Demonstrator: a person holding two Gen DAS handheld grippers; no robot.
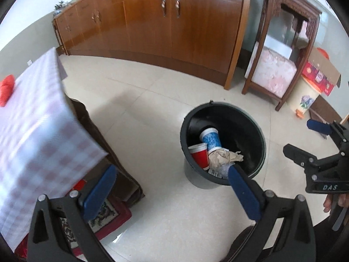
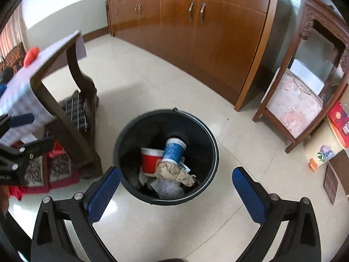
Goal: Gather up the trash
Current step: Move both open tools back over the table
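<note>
A black trash bin (image 1: 244, 135) (image 2: 202, 131) stands on the tiled floor. Inside lie a red cup (image 1: 199, 155) (image 2: 149, 161), a blue-patterned cup (image 1: 210, 139) (image 2: 173, 150), crumpled brown paper (image 1: 224, 157) (image 2: 174, 172) and clear plastic (image 2: 169, 187). My left gripper (image 1: 172, 167) hangs open and empty above the floor, left of the bin, its right pad overlapping the bin's near rim. My right gripper (image 2: 176, 170) is open and empty directly over the bin's near side. Each gripper shows at the edge of the other's view: the right (image 1: 303, 137), the left (image 2: 32, 131).
A table with a pink checked cloth (image 1: 32, 131) (image 2: 17, 100) stands to the left, a red object (image 1: 6, 87) on it and patterned cushions (image 1: 104, 214) beneath. Behind are a wooden cabinet (image 1: 163, 21), a carved stand (image 1: 281, 54), a cardboard box (image 1: 320, 74) and a floral tub (image 1: 305, 98).
</note>
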